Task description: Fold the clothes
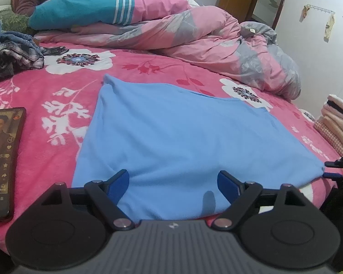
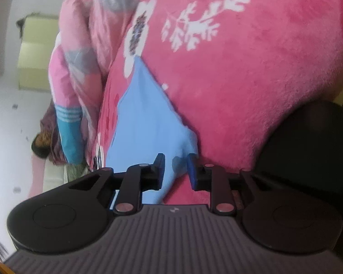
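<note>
A light blue garment (image 1: 176, 132) lies spread flat on the pink floral bed cover (image 1: 57, 91). My left gripper (image 1: 172, 180) is open wide over the garment's near edge, and its blue pads (image 1: 117, 185) rest on the cloth. At the right edge of the left wrist view, my right gripper (image 1: 331, 170) reaches the garment's near right corner. In the right wrist view the right gripper (image 2: 176, 166) is partly open, with that corner of the blue garment (image 2: 146, 123) lying between its fingers and a gap still showing.
A phone (image 1: 2, 159) with a lit screen lies on the bed at the left. Crumpled plaid clothes (image 1: 13, 54) sit at the far left. A pink and grey quilt (image 1: 205, 36) and a teal pillow (image 1: 80, 6) fill the back. Folded items (image 1: 338, 118) are stacked at the right.
</note>
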### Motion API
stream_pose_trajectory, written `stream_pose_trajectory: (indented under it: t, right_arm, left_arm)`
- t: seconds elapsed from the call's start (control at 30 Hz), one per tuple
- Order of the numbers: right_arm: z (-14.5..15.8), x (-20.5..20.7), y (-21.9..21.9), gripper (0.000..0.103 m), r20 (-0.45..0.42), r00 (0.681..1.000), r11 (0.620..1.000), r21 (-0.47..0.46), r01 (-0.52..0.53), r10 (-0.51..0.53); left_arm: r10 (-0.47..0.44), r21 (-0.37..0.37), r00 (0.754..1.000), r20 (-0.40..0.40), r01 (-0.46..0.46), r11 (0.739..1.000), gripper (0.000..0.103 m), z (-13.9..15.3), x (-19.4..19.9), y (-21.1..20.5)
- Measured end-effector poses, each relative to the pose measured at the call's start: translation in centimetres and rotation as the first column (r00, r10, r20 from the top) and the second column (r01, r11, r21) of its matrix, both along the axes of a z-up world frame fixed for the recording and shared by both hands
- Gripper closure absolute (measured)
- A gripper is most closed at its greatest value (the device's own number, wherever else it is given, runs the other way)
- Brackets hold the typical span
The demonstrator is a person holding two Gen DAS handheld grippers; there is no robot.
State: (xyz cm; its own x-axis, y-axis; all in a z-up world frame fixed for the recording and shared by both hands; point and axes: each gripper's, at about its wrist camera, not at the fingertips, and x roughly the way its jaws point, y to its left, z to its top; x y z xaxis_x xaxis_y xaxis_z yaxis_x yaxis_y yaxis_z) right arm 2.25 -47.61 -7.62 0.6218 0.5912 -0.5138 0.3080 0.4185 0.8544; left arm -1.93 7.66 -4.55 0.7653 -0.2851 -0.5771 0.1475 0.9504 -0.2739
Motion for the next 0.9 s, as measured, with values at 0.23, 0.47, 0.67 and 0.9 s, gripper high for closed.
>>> stream_pose_trajectory:
  t: [0.23, 0.47, 0.67, 0.9]
  right_arm:
    - [0.5, 0.7, 0.1, 0.079, -0.078, 0.997, 1.000, 0.001, 0.022, -0.022]
    - [0.3, 1.5, 0.4, 0.079, -0.110, 0.994, 1.000, -0.020, 0.019, -0.021]
    - [0.8, 1.3, 0.6, 0.101, -0.035, 0.999, 0.999, -0.039, 0.020, -0.021]
    - [0.9, -0.2, 0.6, 0.100, 0.037, 0.998, 0.988, -0.151, -0.039, 0.045]
  left_arm:
    - [-0.005, -0.041, 1.000, 0.011, 0.006, 0.999, 0.017, -0.2, 0.0, 0.6]
    - [-0.007, -0.046, 1.000, 0.016, 0.008, 0.999, 0.017, -0.3, 0.1, 0.8]
    - [-0.008, -0.037, 1.000, 0.015, 0.008, 0.999, 0.017, -0.2, 0.1, 0.6]
    - [-0.008, -0.019, 1.000, 0.007, 0.008, 1.000, 0.017, -0.1, 0.1, 0.4]
